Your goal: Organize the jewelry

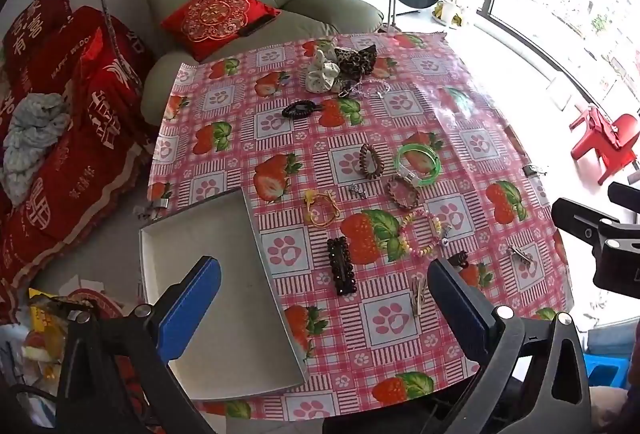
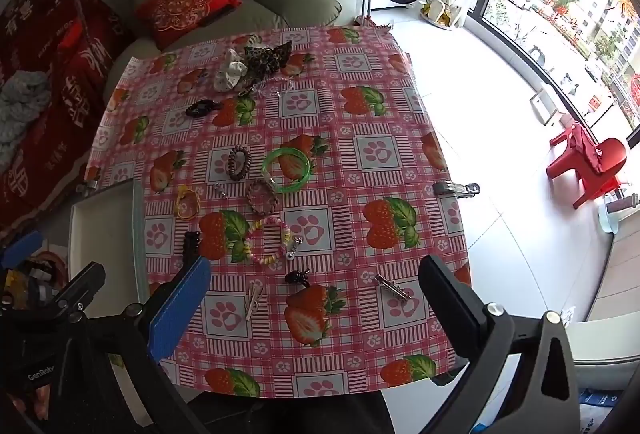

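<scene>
Evidently, step in hand: none of the sorting had been begun; the grey tray (image 1: 224,274) was seen bare at the bench's (image 1: 460,122) left edge.
Left gripper (image 1: 324,298): held released, nothing grasped, poised above the near bench beside the tray.
Right gripper (image 2: 316,298): likewise spread wide and unladen, above the near edge.
Jewelry: the green bangle (image 2: 286,170), beaded bracelet (image 2: 268,241), yellow ring (image 2: 187,202) and dark barrette (image 1: 341,271) were left scattered on the cloth, apart from the tray.
Next move: judged to call for a descent onto one near piece, a pinch, and a carry to the tray.
</scene>
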The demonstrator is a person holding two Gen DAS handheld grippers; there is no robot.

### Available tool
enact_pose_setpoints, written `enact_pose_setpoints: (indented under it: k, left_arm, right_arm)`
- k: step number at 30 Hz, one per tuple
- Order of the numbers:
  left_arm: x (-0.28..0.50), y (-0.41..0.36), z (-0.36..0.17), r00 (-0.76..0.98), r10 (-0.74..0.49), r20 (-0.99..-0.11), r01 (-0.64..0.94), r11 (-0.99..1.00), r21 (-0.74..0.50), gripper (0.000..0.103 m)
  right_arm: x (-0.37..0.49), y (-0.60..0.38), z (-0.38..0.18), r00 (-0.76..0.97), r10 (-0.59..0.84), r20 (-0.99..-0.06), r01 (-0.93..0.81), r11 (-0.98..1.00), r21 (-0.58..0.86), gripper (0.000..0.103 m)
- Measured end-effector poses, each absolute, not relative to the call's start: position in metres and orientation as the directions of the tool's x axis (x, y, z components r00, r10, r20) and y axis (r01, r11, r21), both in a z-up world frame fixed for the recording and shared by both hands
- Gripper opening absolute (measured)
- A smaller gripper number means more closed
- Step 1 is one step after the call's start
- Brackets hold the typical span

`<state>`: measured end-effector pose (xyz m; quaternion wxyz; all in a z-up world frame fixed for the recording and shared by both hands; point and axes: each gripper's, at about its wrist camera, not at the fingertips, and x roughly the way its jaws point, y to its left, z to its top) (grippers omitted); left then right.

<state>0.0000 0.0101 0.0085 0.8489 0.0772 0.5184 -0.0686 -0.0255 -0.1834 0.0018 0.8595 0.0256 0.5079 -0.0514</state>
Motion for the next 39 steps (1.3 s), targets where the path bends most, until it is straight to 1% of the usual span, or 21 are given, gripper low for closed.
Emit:
enact_pose_setpoints:
  k: [39]
  left_arm:
    - [0.002,0.026,0.002,0.440,-0.032,-0.897,0.156,0.987,0.042,0.103]
  right_arm:
    - [-0.023,-0.166,-0.006,0.471,-0.052,-0.881,0.078,0.997,-0.017,0.103]
